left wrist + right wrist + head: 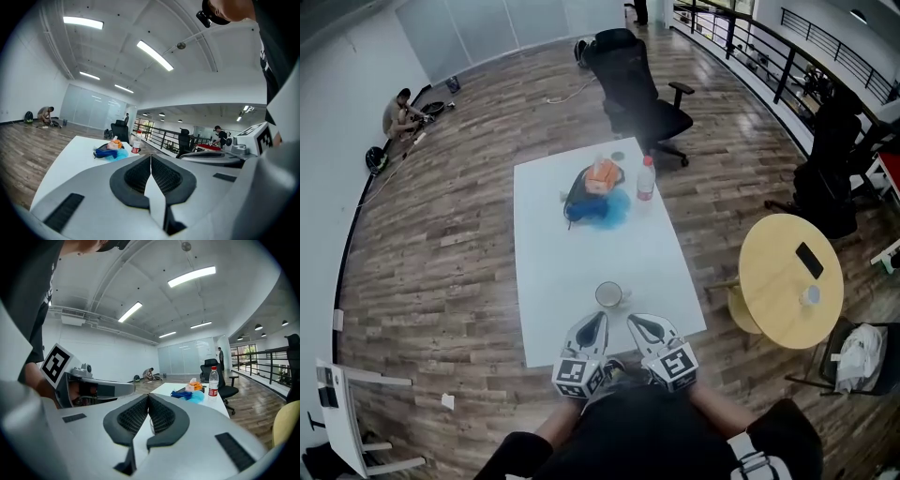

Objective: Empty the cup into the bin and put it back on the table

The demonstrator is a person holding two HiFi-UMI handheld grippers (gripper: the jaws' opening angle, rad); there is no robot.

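White rectangular table (581, 262) stands on the wood-plank floor (441, 244), with a black swivel office chair (639, 89) at its far end. Left gripper (598, 321) and right gripper (637, 322) are side by side over the near edge. Both jaw pairs are closed together and hold nothing. Clear plastic bottle with red cap (646, 178) stands upright towards the far end. Small clear cup (609, 294) stands upright on the table, just beyond the gripper tips and apart from them.
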